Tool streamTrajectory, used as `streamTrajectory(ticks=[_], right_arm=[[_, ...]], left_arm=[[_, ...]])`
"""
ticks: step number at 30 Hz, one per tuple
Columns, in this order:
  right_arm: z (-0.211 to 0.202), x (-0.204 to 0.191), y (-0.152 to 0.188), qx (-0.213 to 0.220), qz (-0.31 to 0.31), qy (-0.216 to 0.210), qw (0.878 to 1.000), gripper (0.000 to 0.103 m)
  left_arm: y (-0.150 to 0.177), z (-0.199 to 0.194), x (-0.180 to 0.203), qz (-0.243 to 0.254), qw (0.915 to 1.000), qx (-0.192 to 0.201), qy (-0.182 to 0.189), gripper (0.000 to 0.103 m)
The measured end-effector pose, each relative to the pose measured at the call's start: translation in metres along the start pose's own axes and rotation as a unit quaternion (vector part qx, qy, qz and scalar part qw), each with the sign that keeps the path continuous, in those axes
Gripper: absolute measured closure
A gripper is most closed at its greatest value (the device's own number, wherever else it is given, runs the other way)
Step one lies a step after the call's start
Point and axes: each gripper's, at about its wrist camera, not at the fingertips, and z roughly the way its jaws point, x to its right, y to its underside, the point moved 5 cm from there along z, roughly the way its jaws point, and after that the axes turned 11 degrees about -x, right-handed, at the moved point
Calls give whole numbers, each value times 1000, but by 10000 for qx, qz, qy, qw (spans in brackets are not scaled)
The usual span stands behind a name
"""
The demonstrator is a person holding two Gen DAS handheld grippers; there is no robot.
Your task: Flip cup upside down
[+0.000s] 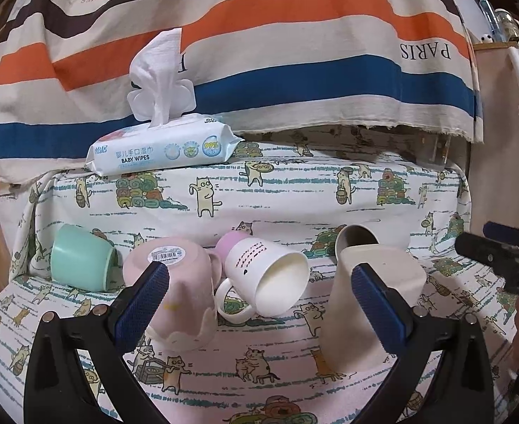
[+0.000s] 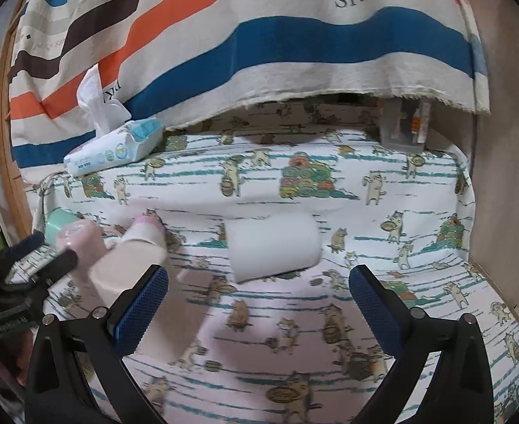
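Surface: cat-print cloth [image 1: 287, 190] covers the table; a striped cloth [image 1: 259, 53] hangs behind it.

Left wrist view
Left gripper [image 1: 259, 300]: jaws spread wide, pinching nothing, blue pads [image 1: 143, 304] over the near part of the table.
Pink cup [image 1: 174, 293]: upside down, barcode sticker on its base, just behind the left pad.
White mug [image 1: 270, 275]: on its side between the pads, mouth facing near-right, handle toward the near side, touching the pink cup.
Lilac cup [image 1: 229, 243]: behind the mug, mostly hidden.
Mint cup [image 1: 79, 258]: on its side at far left.
Beige cup [image 1: 372, 304]: at right, partly behind the right pad; whether it is inverted cannot be told.
Paper cup [image 1: 356, 240]: on its side behind the beige cup, dark opening showing.
Baby wipes [image 1: 160, 145]: far left, one sheet pulled up.
Right gripper [image 1: 506, 261]: at the right edge.

Right wrist view
Right gripper [image 2: 259, 300]: jaws spread, holding nothing.
Paper cup [image 2: 273, 247]: white, on its side, centred beyond the pads.
Beige cup [image 2: 125, 268]: left, behind the left pad.
Pink cup [image 2: 79, 243]: further left, beside the left gripper [image 2: 30, 272].
Clear box [image 2: 404, 127]: far right under the striped cloth.
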Motion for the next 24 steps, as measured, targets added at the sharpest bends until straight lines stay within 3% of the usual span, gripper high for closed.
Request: streamTrajectory(ticks=[8, 24], right_arm=[[7, -14, -3, 283, 51, -17, 9996, 0], [8, -30, 10, 334, -512, 16, 9981, 0]], left_arm=[[0, 0, 0, -20, 10000, 0, -3, 0], [1, 1, -1, -41, 10000, -14, -56, 0]])
